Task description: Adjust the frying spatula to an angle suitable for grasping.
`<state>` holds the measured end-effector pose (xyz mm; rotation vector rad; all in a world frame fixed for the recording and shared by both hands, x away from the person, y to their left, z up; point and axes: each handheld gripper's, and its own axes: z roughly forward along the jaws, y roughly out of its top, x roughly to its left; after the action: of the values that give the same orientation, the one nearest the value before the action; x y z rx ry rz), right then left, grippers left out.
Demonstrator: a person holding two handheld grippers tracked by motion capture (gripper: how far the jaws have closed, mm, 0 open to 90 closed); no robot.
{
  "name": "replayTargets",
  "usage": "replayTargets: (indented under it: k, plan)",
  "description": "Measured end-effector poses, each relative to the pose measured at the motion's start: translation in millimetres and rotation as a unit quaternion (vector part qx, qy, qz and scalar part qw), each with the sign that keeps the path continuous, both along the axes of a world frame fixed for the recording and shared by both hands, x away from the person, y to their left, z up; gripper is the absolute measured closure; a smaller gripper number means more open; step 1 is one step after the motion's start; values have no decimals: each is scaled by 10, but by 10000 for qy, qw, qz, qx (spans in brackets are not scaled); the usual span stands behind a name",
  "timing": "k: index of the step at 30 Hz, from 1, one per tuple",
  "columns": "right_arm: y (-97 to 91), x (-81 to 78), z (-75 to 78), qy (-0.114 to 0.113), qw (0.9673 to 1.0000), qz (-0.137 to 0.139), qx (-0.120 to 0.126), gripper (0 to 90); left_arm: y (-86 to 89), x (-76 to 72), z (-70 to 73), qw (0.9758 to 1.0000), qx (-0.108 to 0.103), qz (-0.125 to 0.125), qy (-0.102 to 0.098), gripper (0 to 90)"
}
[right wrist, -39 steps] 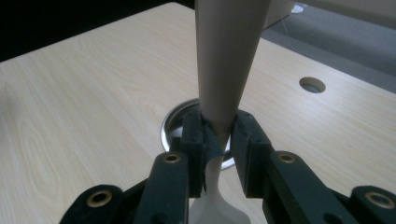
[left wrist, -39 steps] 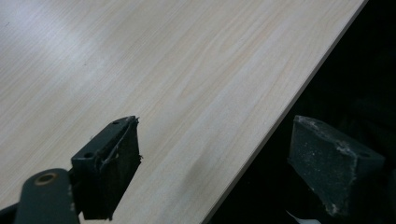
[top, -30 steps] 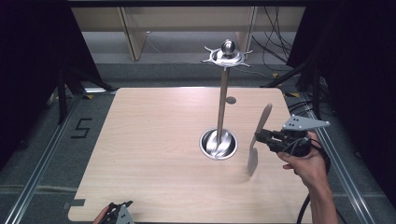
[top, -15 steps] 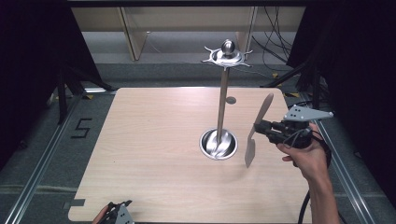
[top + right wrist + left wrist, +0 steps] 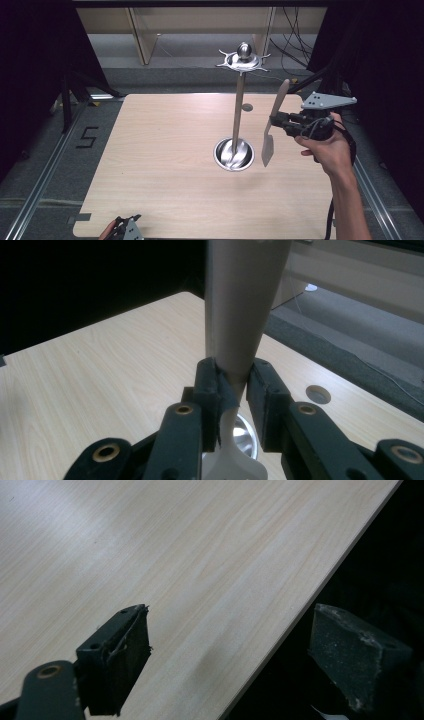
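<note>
bench (image 5: 165,165): pale wood-grain top with rounded corners, on a dark carpeted floor (image 5: 45,150).
stand (image 5: 234,154): the one thing standing on the bench; a round metal base with an upright rod and a small dish with a ball at the top. The base sits just below and beyond the right fingers (image 5: 265,390) in the right gripper view.
hole (image 5: 247,107): small round grommet set in the top, behind the stand, to the right of the right fingers in their own view.
near edge: runs between the left fingers (image 5: 122,650) in the left gripper view, bare wood under one, dark floor under the other.
</note>
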<state>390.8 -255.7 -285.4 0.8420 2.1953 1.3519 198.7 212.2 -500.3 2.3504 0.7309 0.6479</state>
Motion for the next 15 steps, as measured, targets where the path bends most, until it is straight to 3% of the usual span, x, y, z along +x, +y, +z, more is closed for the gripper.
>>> replayTargets:
  k: [3,7,8,9,11,15]
  plan:
    - [44,26,42,142,9999,20,32,762,-1,4,-1,10000,-15,-50,10,156]
    - [94,67,73,57,10000,-21,66,762,-1,2,-3,10000,-15,-54,14,156]
    - [87,84,100,63,9999,82,-34,762,-1,2,-4,10000,-14,-52,14,156]
    - [108,89,98,-21,10000,-9,17,762,-2,-2,-2,10000,-4,-17,-6,156]
    - [117,96,123,103,9999,76,-26,762,-9,3,-6,10000,-10,-86,15,156]
    - [144,121,145,101,9999,46,-76,762,-10,3,-8,10000,-13,-78,19,156]
